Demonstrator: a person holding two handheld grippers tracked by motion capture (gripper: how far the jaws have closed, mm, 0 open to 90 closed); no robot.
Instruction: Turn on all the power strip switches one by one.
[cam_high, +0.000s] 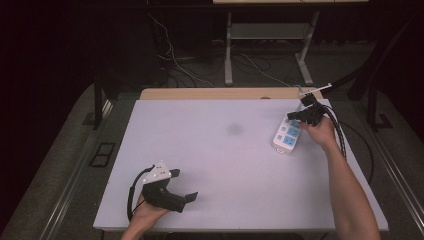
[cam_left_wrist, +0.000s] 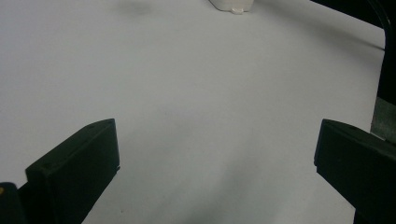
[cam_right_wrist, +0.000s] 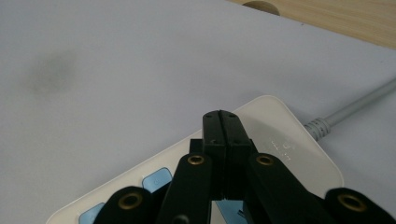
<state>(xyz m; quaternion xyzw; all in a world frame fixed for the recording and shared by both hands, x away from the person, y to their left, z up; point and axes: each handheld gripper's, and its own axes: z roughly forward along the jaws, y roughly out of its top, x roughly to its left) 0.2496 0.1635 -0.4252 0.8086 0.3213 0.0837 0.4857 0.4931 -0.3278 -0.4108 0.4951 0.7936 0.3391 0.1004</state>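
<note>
My right gripper (cam_high: 296, 116) hangs over the far end of the white power strip (cam_high: 286, 135), near the table's (cam_high: 220, 150) right edge. Its jaws are pressed tight together with nothing between them. I think I am about to push something on the strip; I cannot tell if they touch it yet. My left gripper (cam_high: 186, 198) rests near me, spread wide and empty.

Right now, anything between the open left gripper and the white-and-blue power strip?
Nothing solid: bare white tabletop between left gripper and power strip, high view.
</note>
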